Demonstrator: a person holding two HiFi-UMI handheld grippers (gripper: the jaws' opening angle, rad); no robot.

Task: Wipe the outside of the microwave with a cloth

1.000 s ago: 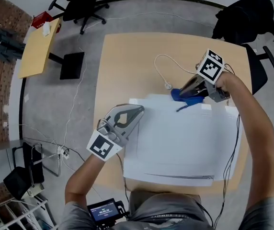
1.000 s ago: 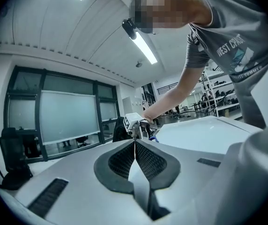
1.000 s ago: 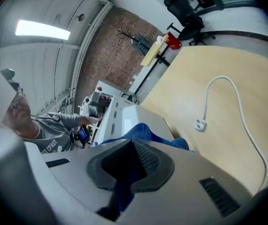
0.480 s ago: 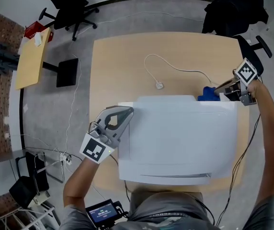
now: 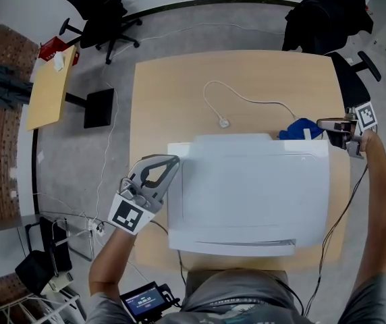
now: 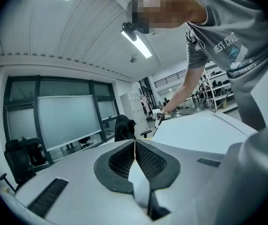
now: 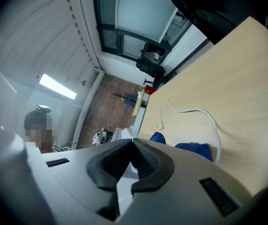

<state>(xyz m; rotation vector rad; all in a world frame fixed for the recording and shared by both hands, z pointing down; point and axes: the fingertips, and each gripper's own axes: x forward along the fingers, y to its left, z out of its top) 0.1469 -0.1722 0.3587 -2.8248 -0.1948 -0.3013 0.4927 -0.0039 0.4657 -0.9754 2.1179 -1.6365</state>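
Observation:
The white microwave (image 5: 247,187) stands on the wooden table (image 5: 179,93), seen from above in the head view. A blue cloth (image 5: 299,128) is bunched at its back right corner, and my right gripper (image 5: 320,123) is shut on it there, pointing left. In the right gripper view the shut jaws (image 7: 133,142) have the blue cloth (image 7: 197,149) showing just beyond them. My left gripper (image 5: 174,159) is shut and holds nothing, beside the microwave's left side. The left gripper view shows the shut gripper (image 6: 135,142) and the microwave's top (image 6: 204,130) to the right.
The microwave's white power cord (image 5: 247,100) lies looped on the table behind it, ending in a plug (image 5: 225,121). Black office chairs (image 5: 328,12) stand at the table's far side. A small wooden side table (image 5: 48,73) is off to the left.
My right gripper has carried the blue cloth along the microwave's back edge, from near the middle to the right corner. My left gripper has drifted slightly left, away from the microwave.

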